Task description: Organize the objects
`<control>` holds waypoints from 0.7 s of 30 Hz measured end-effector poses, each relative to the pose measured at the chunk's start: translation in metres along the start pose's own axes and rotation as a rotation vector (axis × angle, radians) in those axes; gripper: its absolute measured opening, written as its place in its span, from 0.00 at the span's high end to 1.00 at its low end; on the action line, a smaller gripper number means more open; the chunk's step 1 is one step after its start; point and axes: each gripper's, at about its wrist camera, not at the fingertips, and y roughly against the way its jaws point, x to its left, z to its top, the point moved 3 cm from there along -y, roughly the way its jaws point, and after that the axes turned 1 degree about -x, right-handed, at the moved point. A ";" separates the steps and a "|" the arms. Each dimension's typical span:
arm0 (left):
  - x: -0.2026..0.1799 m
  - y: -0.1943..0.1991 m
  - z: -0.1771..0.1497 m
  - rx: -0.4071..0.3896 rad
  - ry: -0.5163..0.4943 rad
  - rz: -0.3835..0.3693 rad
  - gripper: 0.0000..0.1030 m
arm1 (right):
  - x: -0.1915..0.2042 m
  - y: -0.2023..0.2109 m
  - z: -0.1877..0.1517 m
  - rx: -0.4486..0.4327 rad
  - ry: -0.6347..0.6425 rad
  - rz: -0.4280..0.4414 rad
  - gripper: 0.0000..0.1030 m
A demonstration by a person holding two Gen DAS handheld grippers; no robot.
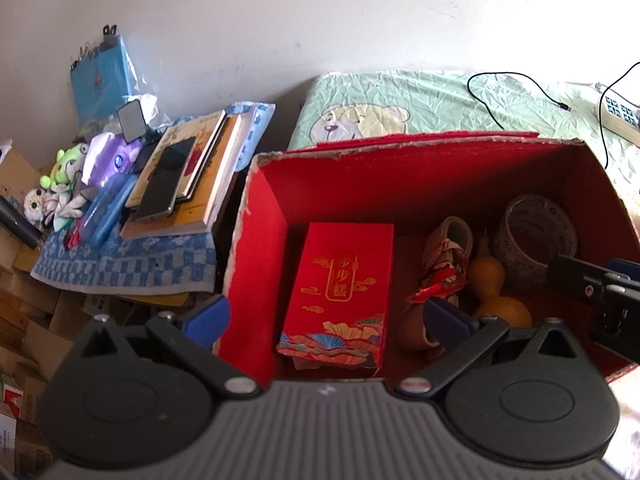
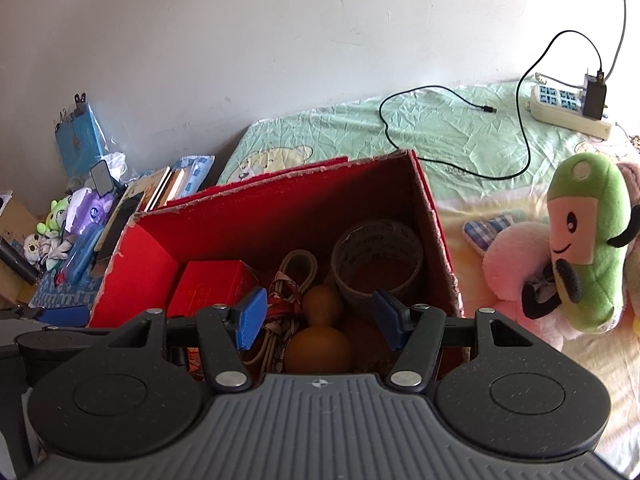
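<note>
An open red cardboard box (image 1: 260, 264) (image 2: 280, 208) stands on the bed. Inside it lie a red gift box (image 1: 340, 292) (image 2: 212, 288), a bundled cord (image 1: 444, 256) (image 2: 288, 292), a yellow gourd (image 1: 496, 292) (image 2: 318, 340) and a tape roll (image 1: 536, 236) (image 2: 376, 264). My left gripper (image 1: 326, 320) is open above the near left part of the box, one finger outside the left wall and one inside. My right gripper (image 2: 320, 320) is open over the gourd without touching it. It also shows at the right edge of the left wrist view as the right gripper (image 1: 592, 292).
A side table (image 1: 120, 268) left of the box carries books (image 1: 188, 184), a phone, pens and small plush toys. On the bed (image 2: 460, 132) lie a black cable (image 2: 400, 128), a power strip (image 2: 568, 108), and a green plush (image 2: 584, 248) on a pink plush (image 2: 516, 264). Cardboard boxes (image 1: 24, 320) are stacked lower left.
</note>
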 end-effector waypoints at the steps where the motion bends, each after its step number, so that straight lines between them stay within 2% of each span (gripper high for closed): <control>1: 0.000 -0.002 0.000 0.005 0.001 -0.003 0.00 | 0.000 -0.001 0.000 0.003 0.000 0.000 0.40; 21: -0.007 -0.023 -0.004 0.044 -0.020 -0.026 0.00 | -0.009 -0.014 0.001 0.024 -0.022 -0.024 0.39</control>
